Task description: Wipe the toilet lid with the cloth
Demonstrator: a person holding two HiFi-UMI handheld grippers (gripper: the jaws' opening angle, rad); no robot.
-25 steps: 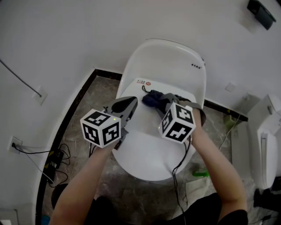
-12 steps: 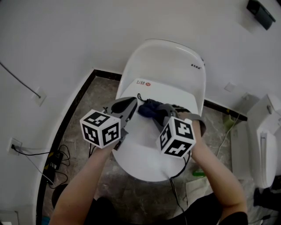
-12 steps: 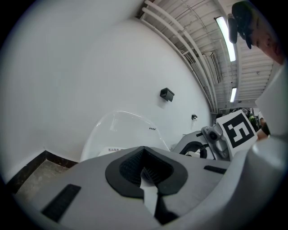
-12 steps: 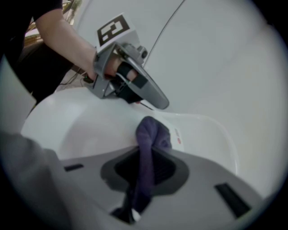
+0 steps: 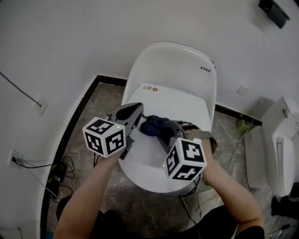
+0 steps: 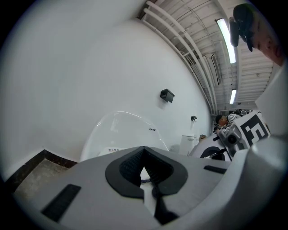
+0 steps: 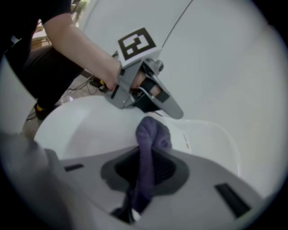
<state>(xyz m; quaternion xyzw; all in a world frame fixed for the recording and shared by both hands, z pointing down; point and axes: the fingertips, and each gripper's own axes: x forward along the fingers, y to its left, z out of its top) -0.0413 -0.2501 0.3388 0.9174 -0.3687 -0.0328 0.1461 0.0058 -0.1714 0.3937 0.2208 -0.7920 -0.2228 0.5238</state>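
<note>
White walls close in a brown stone floor point(image 5: 88, 116) with a dark skirting strip.

At the centre of the head view, the right gripper point(image 5: 169, 129) is clenched on the dark blue cloth point(image 5: 152, 125). Its own view shows the right gripper point(image 7: 143, 177) with the cloth point(image 7: 152, 134) pinched between the dark pads and bunching out beyond the tips. The bunch lies on the white toilet lid point(image 5: 152, 161), toward the lid's 12 o'clock end, below a small printed label point(image 5: 149, 87).

The left gripper point(image 5: 132, 112) sits just beside the cloth at its 9 o'clock. In the left gripper view the left gripper point(image 6: 145, 174) has its jaws closed together with nothing between them; whether its tips touch the lid cannot be told.

An upright white arched part point(image 5: 175, 63) stands at the lid's 12 o'clock, against the wall.

At 3 o'clock stands a second white fixture point(image 5: 280, 149), well apart. At 8 o'clock, cables point(image 5: 58, 168) lie on the floor under a wall socket point(image 5: 15, 155). A black box point(image 5: 273, 10) is mounted on the wall at 1 o'clock.
</note>
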